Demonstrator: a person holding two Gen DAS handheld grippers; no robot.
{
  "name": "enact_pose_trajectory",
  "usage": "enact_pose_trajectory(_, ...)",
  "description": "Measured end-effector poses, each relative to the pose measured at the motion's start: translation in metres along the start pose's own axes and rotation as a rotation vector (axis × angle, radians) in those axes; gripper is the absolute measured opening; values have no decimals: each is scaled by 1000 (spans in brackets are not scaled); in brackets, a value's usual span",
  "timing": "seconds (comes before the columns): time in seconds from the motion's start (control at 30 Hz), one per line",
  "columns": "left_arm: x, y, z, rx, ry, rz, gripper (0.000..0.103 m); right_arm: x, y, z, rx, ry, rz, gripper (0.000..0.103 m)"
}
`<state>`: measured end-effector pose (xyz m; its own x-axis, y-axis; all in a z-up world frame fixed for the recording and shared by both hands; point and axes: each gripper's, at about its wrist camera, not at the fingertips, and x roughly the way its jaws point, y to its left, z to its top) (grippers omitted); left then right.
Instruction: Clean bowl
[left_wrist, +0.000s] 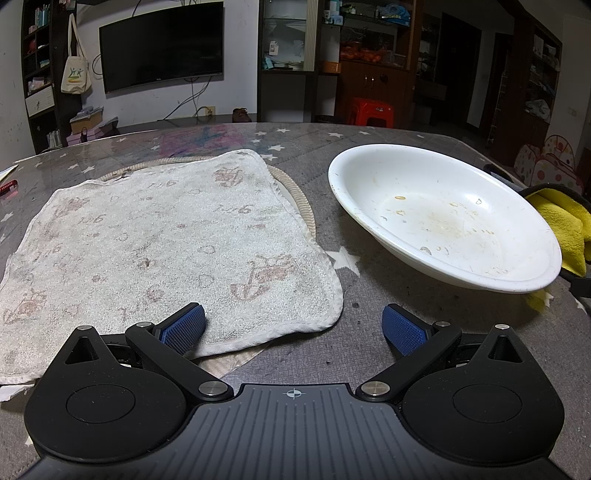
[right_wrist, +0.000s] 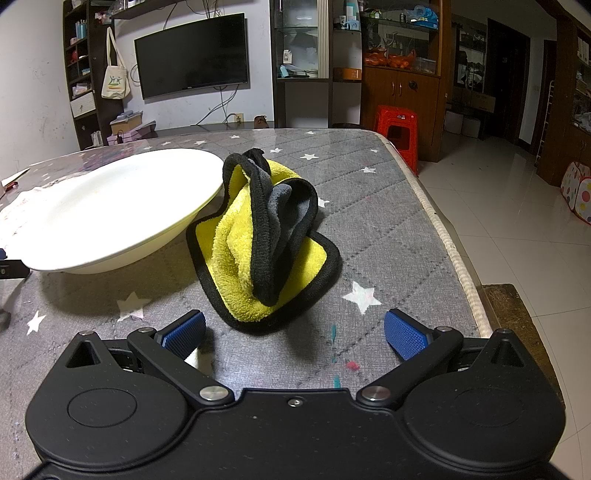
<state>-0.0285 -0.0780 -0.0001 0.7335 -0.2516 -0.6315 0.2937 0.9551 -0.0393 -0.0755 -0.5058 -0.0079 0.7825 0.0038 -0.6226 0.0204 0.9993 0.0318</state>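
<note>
A wide white bowl (left_wrist: 443, 218) with brownish stains inside sits on the grey star-patterned table cover, ahead and right of my left gripper (left_wrist: 293, 328), which is open with nothing between its blue pads. In the right wrist view the same bowl (right_wrist: 107, 206) lies at the left. A crumpled yellow cloth with black edging (right_wrist: 258, 236) rests against the bowl's right side, just ahead of my right gripper (right_wrist: 295, 332), also open and holding nothing. The yellow cloth (left_wrist: 565, 229) peeks out behind the bowl in the left wrist view.
A stained white towel (left_wrist: 162, 251) lies flat over a round woven mat (left_wrist: 299, 199), left of the bowl. The table's right edge (right_wrist: 454, 251) drops to a tiled floor. A red stool (right_wrist: 397, 136) stands past the far corner. Shelves and a TV line the back wall.
</note>
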Motion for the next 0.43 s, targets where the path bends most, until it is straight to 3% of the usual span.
enact_pose_trajectory(0.43, 0, 0, 0, 0, 1, 0, 103, 0, -2, 0, 0, 0, 0, 103)
